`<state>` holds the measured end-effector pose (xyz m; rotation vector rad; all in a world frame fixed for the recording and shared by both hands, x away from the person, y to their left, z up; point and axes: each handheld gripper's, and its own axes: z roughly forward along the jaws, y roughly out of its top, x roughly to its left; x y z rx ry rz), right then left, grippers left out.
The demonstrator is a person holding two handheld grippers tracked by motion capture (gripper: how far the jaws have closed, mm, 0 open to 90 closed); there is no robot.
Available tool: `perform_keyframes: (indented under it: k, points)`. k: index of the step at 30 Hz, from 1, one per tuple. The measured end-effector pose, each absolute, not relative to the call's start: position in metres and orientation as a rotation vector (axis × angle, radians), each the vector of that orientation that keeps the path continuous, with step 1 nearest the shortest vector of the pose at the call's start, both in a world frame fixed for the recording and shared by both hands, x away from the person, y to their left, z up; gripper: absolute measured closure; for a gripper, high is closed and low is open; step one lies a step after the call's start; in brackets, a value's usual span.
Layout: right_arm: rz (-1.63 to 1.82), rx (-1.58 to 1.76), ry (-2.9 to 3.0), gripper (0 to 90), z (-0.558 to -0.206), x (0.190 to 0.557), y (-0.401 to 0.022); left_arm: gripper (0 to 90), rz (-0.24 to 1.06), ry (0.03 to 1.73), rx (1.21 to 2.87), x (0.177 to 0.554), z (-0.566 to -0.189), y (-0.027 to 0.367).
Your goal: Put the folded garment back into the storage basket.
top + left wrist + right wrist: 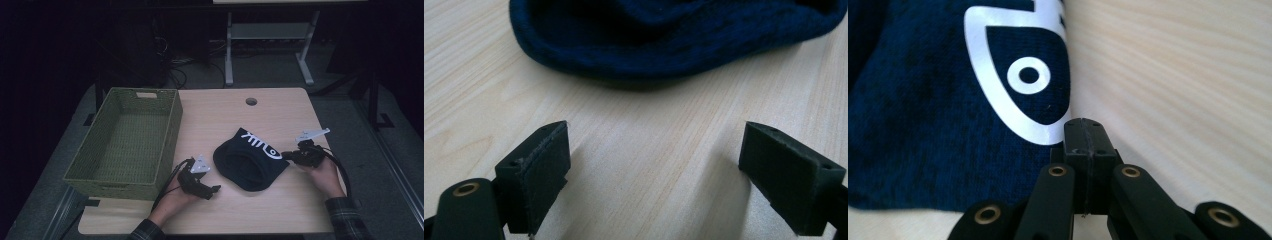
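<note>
A dark blue knit hat (250,162) with a white fish print lies on the wooden table (270,115), right of centre. In the left gripper view its rolled brim (664,45) lies a short way beyond my left gripper (654,170), whose jaws stand wide apart over bare wood. From above, the left gripper (212,190) rests just left of the hat. My right gripper (286,156) is at the hat's right edge. Its jaws are shut (1083,130), pressed together right beside the hat's printed edge (1018,75); no fabric shows between them.
A green woven basket (172,125) with nothing in it stands on the table's left side, close to my left hand. A round cable hole (251,101) sits near the far edge. Behind the table stand a white desk frame (229,55) and cables on the floor.
</note>
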<state>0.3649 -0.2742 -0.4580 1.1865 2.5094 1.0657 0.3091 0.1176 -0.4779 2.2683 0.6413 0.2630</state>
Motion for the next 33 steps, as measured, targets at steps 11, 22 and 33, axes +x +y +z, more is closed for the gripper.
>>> perform_keyframes:
  k: [11,22,33]
  points:
    - [1.078,1.148,2.525,90.0,-0.455,0.334,-0.267,12.2,0.264,0.643,2.269,0.309,-0.478,0.118]
    - [1.11,1.167,2.421,86.5,-0.451,0.315,-0.276,12.2,0.265,0.645,2.267,0.309,-0.478,0.118]
    - [1.048,1.258,2.309,41.7,-0.463,0.291,-0.297,12.2,0.264,0.647,2.268,0.309,-0.478,0.118]
